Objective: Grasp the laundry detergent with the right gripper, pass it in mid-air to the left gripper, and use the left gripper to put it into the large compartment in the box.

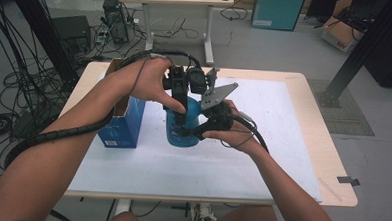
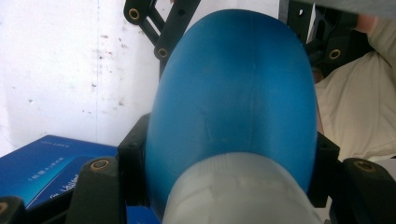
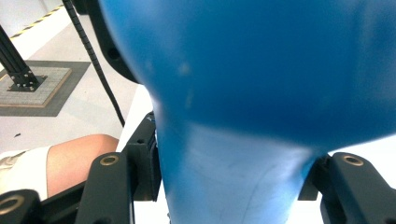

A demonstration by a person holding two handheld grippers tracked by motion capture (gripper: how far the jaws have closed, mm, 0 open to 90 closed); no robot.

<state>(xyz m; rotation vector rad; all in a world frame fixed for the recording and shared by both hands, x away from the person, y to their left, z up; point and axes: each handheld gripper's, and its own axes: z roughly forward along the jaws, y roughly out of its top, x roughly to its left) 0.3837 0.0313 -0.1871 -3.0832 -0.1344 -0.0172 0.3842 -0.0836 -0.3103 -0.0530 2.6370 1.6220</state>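
Note:
A blue plastic bottle (image 1: 174,137) stands on the white mat (image 1: 272,144) at the table's middle, held from two sides. My left gripper (image 1: 180,110) comes down from above and is shut on the bottle's pale neck (image 2: 238,186), with the round blue body (image 2: 233,93) bulging beyond the jaws. My right gripper (image 1: 192,132) reaches in from the right and is shut on the bottle's narrower blue part (image 3: 233,177). In the left gripper view, the right gripper's black links (image 2: 161,32) flank the bottle's far end.
A blue cardboard box (image 1: 121,124) stands upright just left of the bottle, and its face (image 2: 42,163) lies close beside my left jaw. The wooden table edge (image 1: 305,78) frames the mat. Cables and black stands crowd the floor at the left. The person's knee (image 3: 74,158) is below.

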